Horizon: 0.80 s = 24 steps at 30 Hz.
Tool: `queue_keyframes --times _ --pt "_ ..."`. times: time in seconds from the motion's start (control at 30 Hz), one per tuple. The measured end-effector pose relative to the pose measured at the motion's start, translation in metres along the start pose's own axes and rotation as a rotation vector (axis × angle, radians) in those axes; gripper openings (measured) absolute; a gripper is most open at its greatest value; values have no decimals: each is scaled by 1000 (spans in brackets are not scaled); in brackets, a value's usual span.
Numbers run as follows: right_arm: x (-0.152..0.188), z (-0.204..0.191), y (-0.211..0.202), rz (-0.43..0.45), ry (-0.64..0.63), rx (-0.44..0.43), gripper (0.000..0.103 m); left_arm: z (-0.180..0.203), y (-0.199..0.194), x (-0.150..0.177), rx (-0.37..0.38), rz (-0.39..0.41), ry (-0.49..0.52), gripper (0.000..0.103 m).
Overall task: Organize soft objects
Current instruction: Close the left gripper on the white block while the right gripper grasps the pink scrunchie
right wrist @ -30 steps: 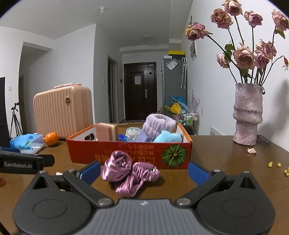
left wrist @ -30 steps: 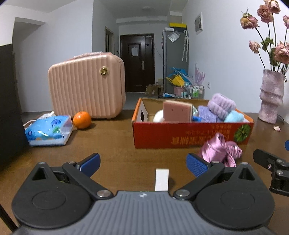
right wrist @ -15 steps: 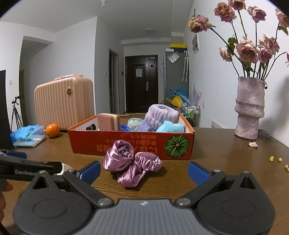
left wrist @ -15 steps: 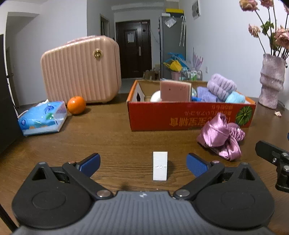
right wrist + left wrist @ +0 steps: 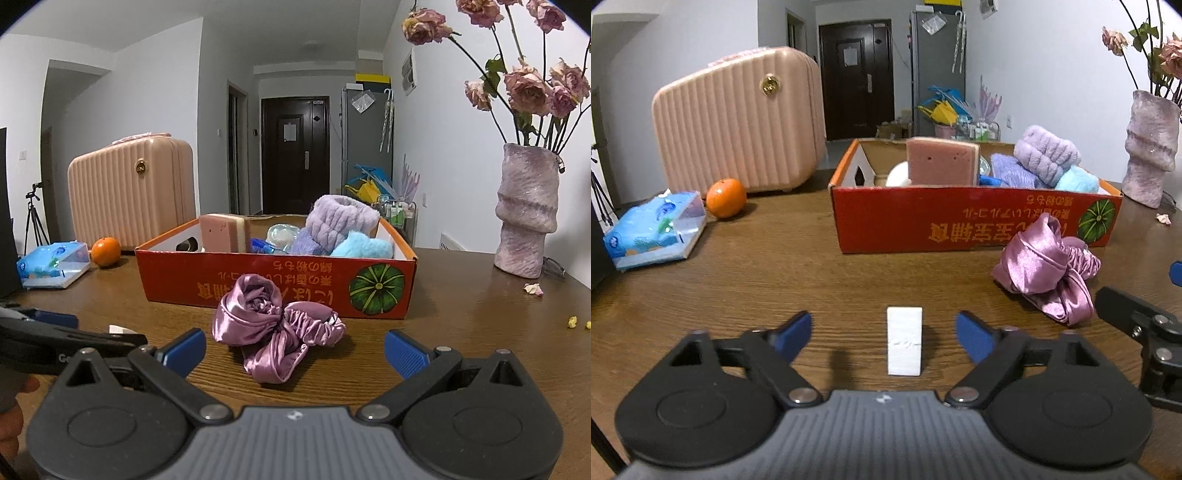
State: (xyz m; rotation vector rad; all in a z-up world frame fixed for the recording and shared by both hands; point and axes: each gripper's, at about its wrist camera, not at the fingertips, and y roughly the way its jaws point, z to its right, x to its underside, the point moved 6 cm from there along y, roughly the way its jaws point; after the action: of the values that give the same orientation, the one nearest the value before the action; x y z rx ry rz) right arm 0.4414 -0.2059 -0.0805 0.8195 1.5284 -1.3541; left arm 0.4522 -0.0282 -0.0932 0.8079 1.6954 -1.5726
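A pink satin bonnet [image 5: 275, 326] lies crumpled on the wooden table in front of the red cardboard box [image 5: 258, 280]; it also shows in the left wrist view [image 5: 1047, 267]. The box [image 5: 923, 221] holds a pink sponge [image 5: 942, 161], a lilac headband [image 5: 1047, 151], a blue cloth [image 5: 1076, 179] and other soft items. A small white block [image 5: 904, 345] stands between the fingers of my left gripper [image 5: 882, 334], which is open and empty. My right gripper [image 5: 293, 349] is open and empty, just short of the bonnet.
A pink ribbed suitcase [image 5: 738, 122], an orange [image 5: 726, 197] and a blue tissue pack [image 5: 653, 229] stand at the left. A vase of dried roses [image 5: 526, 221] stands at the right. The left gripper's side shows in the right wrist view [image 5: 66, 341].
Both grippers have tilted down and moved closer to the table. The white block now sits fully between the left fingers. The bonnet is nearer the right gripper.
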Motion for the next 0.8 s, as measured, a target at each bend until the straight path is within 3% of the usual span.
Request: queue_keyframes --times 0.3,0.37,0.8 --pt "-2 0 12 -21 13 -6 103 4 9 3 54 -52 0 23" --pt "-2 0 15 -25 14 -9 103 5 8 2 64 -49 1 19" --pt "-8 -5 45 -69 27 -14 103 -5 12 -15 30 24 -2 19"
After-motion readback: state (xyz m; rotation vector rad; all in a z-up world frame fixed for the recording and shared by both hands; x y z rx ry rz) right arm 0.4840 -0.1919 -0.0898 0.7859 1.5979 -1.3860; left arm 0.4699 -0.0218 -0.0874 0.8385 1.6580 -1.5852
